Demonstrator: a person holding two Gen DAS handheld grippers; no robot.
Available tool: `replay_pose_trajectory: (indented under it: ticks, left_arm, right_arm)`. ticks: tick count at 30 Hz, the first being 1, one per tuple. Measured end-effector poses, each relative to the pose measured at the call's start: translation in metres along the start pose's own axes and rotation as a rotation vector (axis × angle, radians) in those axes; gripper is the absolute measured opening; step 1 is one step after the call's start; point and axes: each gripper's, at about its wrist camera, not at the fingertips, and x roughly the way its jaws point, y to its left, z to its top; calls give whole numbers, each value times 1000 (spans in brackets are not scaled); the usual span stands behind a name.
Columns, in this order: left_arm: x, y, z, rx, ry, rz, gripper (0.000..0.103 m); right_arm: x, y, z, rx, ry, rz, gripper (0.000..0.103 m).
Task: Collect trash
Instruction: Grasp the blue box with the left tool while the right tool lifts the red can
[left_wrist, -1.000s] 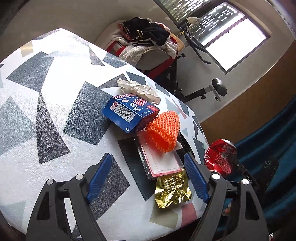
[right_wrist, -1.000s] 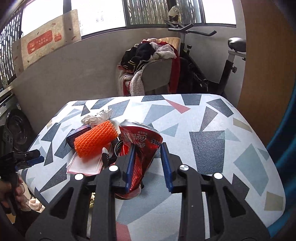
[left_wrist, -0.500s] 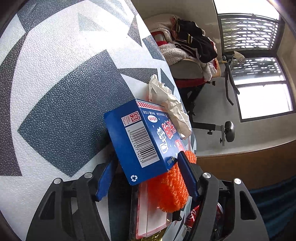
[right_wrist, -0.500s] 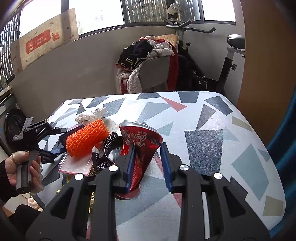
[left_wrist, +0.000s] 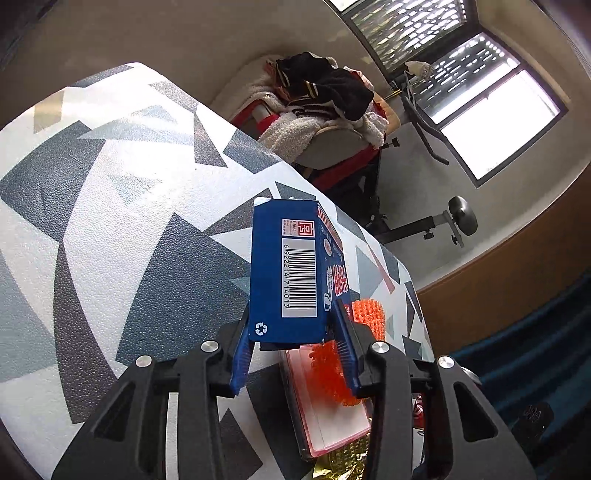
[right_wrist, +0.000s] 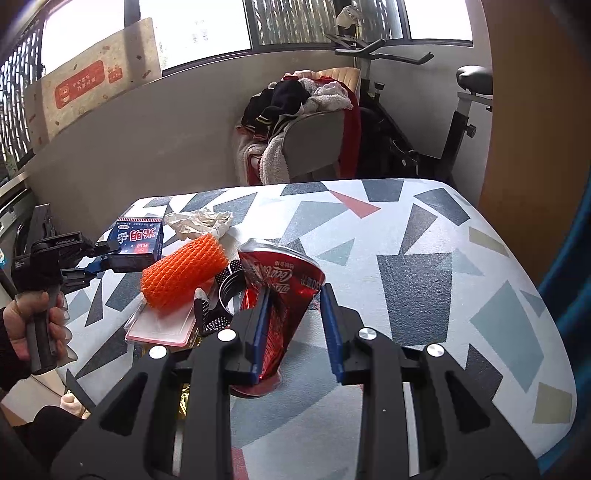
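A blue carton (left_wrist: 291, 273) with a barcode stands between the fingers of my left gripper (left_wrist: 291, 325). The jaws are closing and both pads press its sides. In the right wrist view the blue carton (right_wrist: 138, 240) hangs clear of the table in the left gripper (right_wrist: 105, 258). My right gripper (right_wrist: 294, 295) is shut on a crushed red can (right_wrist: 284, 280), which tilts with its base near the table. An orange foam net (right_wrist: 184, 271) lies on a clear pink tray (right_wrist: 162, 326). A crumpled tissue (right_wrist: 199, 221) lies behind them.
The patterned table (right_wrist: 424, 258) also bears a gold foil wrapper (left_wrist: 340, 465) at its near edge and a black dotted item (right_wrist: 221, 288) beside the can. A person's hand (right_wrist: 37, 325) grips the left handle. A chair heaped with clothes (right_wrist: 306, 122) and an exercise bike (right_wrist: 461, 122) stand behind.
My left gripper moved in over the blue carton, narrowed its jaws onto it and raised it off the table. The right gripper stayed put with the red can.
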Motion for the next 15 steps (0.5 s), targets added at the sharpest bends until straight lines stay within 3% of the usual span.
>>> replay_pose_trajectory:
  ticks: [7, 15]
  left_arm:
    - [-64, -34, -32, 312, 24, 33, 39]
    - [-125, -59, -116, 508, 69, 11, 39]
  right_arm:
    - [-22, 21, -10, 4, -16, 21, 30]
    - [-61, 48, -30, -8, -38, 46, 30]
